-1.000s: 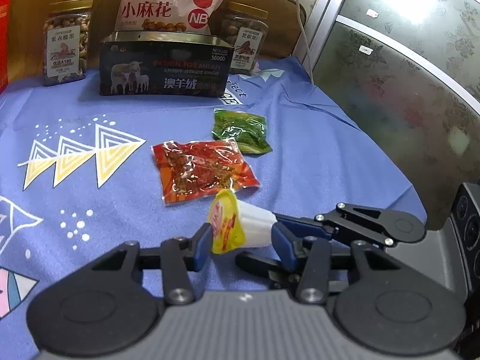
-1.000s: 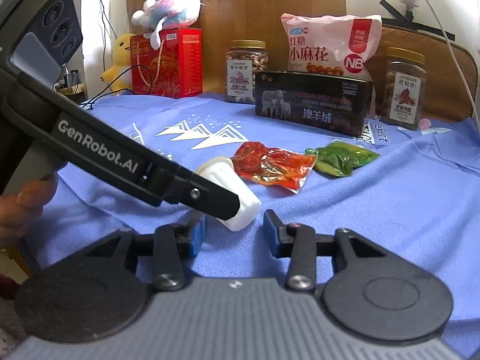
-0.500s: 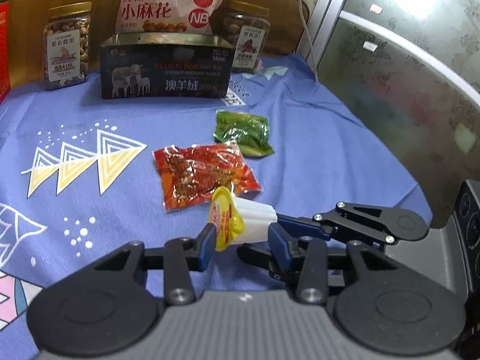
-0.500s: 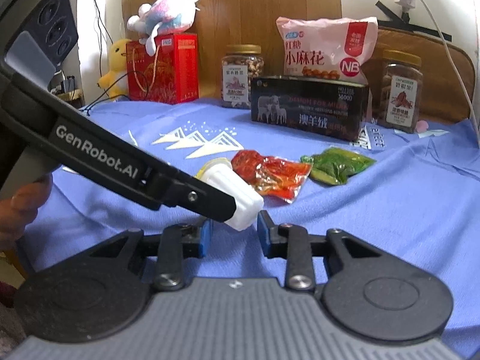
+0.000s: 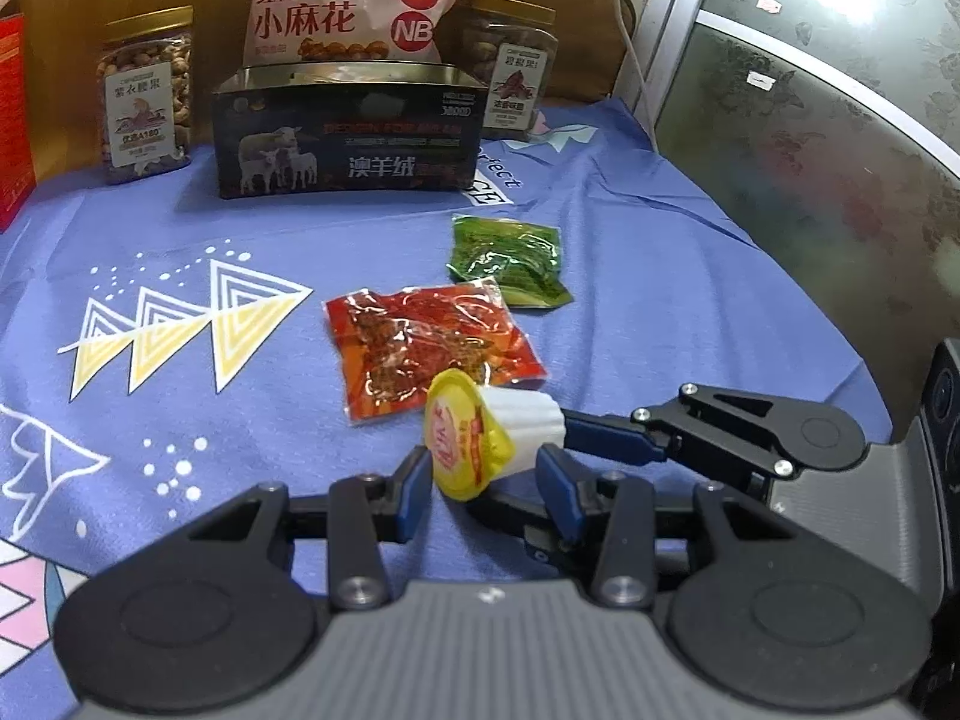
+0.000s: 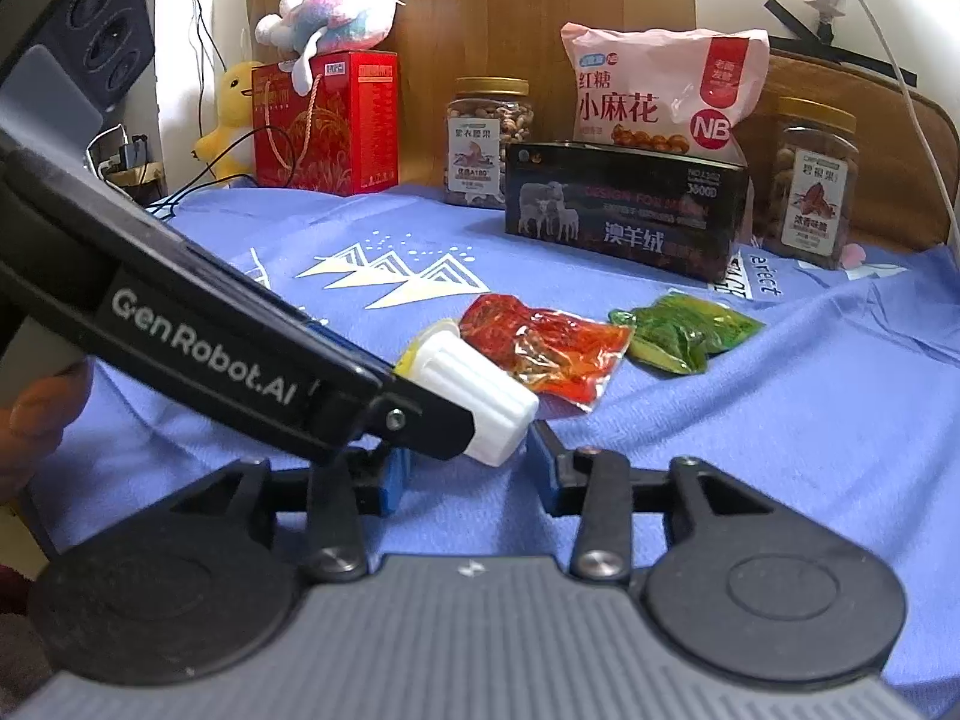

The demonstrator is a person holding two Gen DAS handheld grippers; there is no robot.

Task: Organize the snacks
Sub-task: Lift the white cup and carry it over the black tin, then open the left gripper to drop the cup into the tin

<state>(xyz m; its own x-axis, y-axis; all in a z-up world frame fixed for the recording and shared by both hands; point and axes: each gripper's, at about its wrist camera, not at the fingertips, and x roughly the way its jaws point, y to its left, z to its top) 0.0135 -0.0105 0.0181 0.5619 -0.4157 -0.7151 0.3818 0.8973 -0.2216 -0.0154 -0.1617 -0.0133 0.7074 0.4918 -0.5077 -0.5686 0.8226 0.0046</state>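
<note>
- Right now the jelly cup (image 5: 487, 443) lies on its side, yellow lid toward the left gripper (image 5: 483, 487), which clamps it lid to base.
- Right gripper (image 6: 469, 476): jaws have just been opening, now parted around the cup's white base, pads not pressing.
- Cup sits over the blue cloth (image 5: 180, 420), just beside the red snack pouch (image 5: 429, 351).
- Green snack pouch (image 5: 510, 258) lies just beyond the red pouch.
- Dark tin box (image 5: 351, 132) stands well behind the red pouch; pink snack bag (image 5: 348, 0) stands behind the box, a nut jar (image 5: 147, 96) on each side.
</note>
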